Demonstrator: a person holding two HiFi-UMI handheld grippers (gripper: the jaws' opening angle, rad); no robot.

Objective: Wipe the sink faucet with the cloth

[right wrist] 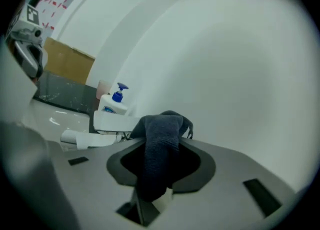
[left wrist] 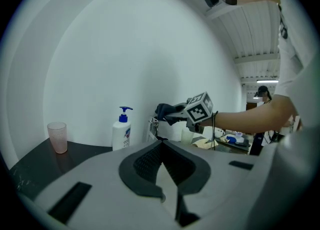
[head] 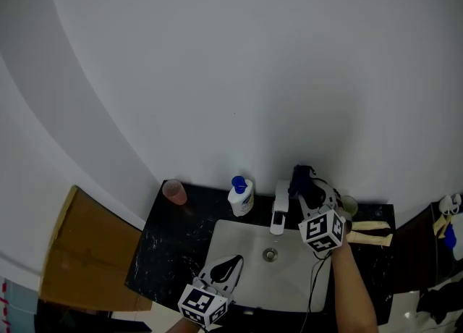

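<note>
Jaw tips of the right gripper [head: 304, 188] lie hidden under the cloth [right wrist: 160, 149] they clamp. It is dark, ribbed and bunched, draped just beside the faucet [head: 279, 212] head. Left gripper [left wrist: 160, 145] jaws are closed on nothing, above the sink [head: 289, 281].

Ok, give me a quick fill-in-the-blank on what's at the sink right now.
The right gripper grips a dark ____ by the faucet.
The soap bottle has a ____ pump.
In the head view, the pink cup stands ____ of the soap bottle.
The left gripper, over the sink, holds ____.
Missing: cloth; blue; left; nothing.
</note>
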